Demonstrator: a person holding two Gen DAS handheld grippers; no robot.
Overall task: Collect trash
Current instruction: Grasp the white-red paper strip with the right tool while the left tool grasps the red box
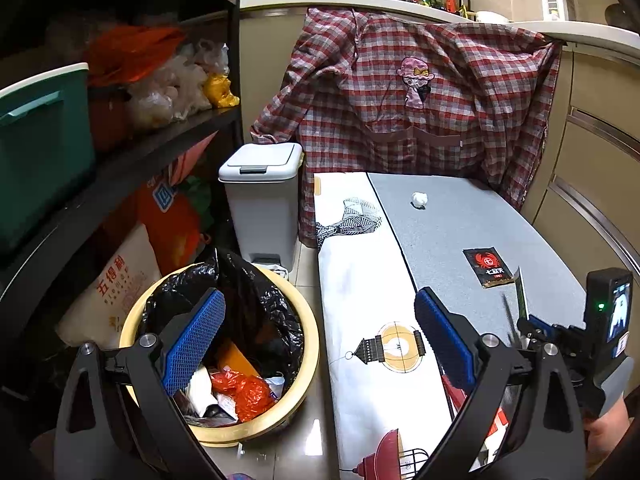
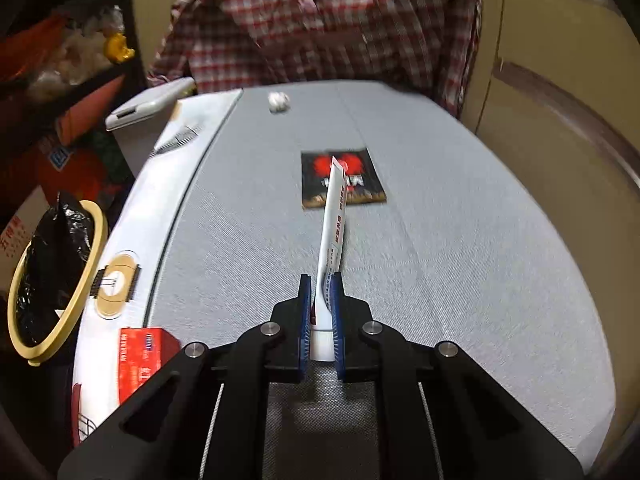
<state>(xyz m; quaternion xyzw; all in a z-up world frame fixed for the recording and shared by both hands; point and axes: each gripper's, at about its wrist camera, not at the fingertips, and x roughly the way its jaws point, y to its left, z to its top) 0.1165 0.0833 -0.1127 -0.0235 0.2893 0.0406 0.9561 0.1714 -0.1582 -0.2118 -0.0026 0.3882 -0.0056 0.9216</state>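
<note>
A long white sachet wrapper (image 2: 331, 232) with red print stands edge-up between the blue pads of the right gripper (image 2: 321, 300), whose jaws are pinched narrow on its lower end; its free end leans out over a black packet (image 2: 352, 184) with a red emblem lying flat on the grey table mat (image 2: 460, 248). Farther back on the mat sits a crumpled white paper ball (image 2: 279, 102). A red carton (image 2: 138, 360) lies at the near left edge, on the white printed cloth (image 1: 360, 280). The left gripper (image 1: 316, 340) hangs wide apart over the gap between the table and a yellow-rimmed bin (image 1: 308, 344) lined with a black bag and holding rubbish. Beyond stand a grey pedal bin (image 1: 262, 200), dark shelving (image 1: 160, 152) and a plaid shirt (image 1: 400, 100) draped below a counter.
</note>
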